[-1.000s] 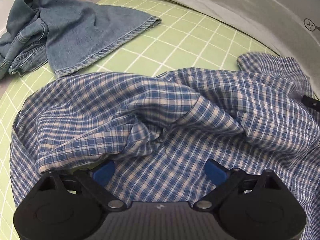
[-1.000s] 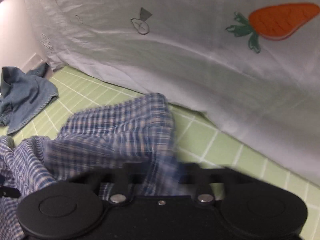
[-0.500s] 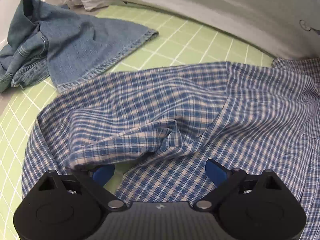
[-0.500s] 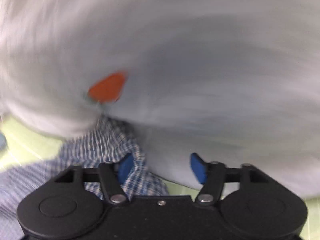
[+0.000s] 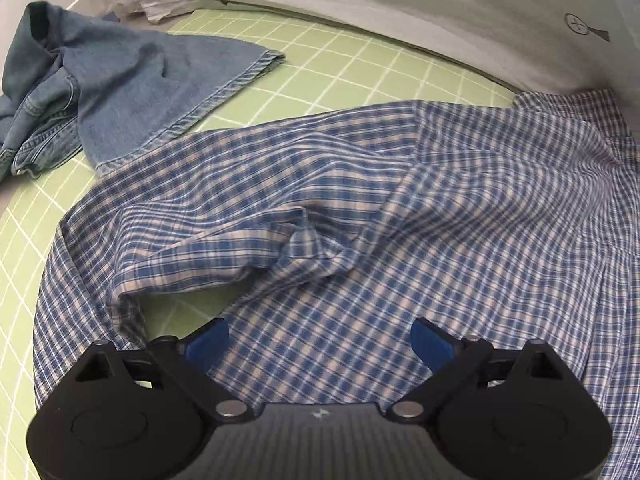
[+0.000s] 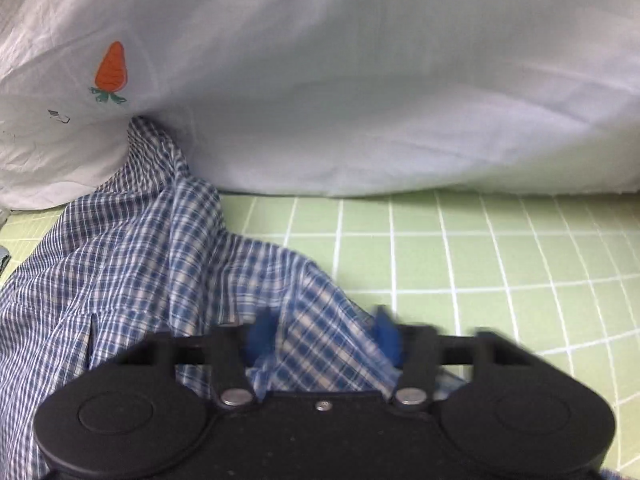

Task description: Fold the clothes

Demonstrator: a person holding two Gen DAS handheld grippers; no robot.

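Note:
A blue and white plaid shirt (image 5: 400, 208) lies rumpled on a green grid mat (image 5: 360, 60). My left gripper (image 5: 320, 340) is open just above the shirt's near part, holding nothing. In the right wrist view the same shirt (image 6: 132, 264) spreads to the left, and a fold of it rises between the blue pads of my right gripper (image 6: 322, 336). The right jaws stand apart with the cloth loose between them. The right pads look blurred.
A pair of blue denim jeans (image 5: 100, 92) lies crumpled at the mat's far left. A white sheet with a carrot print (image 6: 320, 80) hangs along the back of the mat. Bare green mat (image 6: 500, 260) shows right of the shirt.
My right gripper let go of the shirt, opened, swung right and came down over the shirt's right edge. The shirt spread out flatter. My left gripper stayed open and drew back slightly.

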